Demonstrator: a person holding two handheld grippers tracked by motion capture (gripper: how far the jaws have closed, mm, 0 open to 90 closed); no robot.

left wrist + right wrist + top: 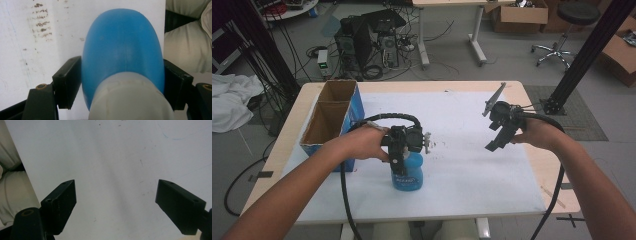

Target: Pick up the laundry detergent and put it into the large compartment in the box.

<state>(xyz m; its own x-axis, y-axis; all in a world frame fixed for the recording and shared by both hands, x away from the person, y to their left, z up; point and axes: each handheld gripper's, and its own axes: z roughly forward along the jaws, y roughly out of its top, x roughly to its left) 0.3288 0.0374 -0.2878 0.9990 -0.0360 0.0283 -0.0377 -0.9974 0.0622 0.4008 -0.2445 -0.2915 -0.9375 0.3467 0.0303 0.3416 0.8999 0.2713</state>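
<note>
Bottle (pixel 408 172) stands near the table's (pixel 512 195) near edge, left of centre; open white surface to its right. Box (pixel 332 120) at the left edge. Floor behind: cables, computers. Left gripper (pixel 404 165) clamps the bottle, jaws against both sides. Right gripper (pixel 494 142) raised, jaws wide apart, holding nothing.

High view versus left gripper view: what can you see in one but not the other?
High view alone: the cardboard box at the table's left, the right tool held open above the white table cover, and both forearms. Left gripper view alone: the two black jaws pressed against the bottle's sides, and dark smudges on the cover. Both share the blue bottle in the left tool.
</note>
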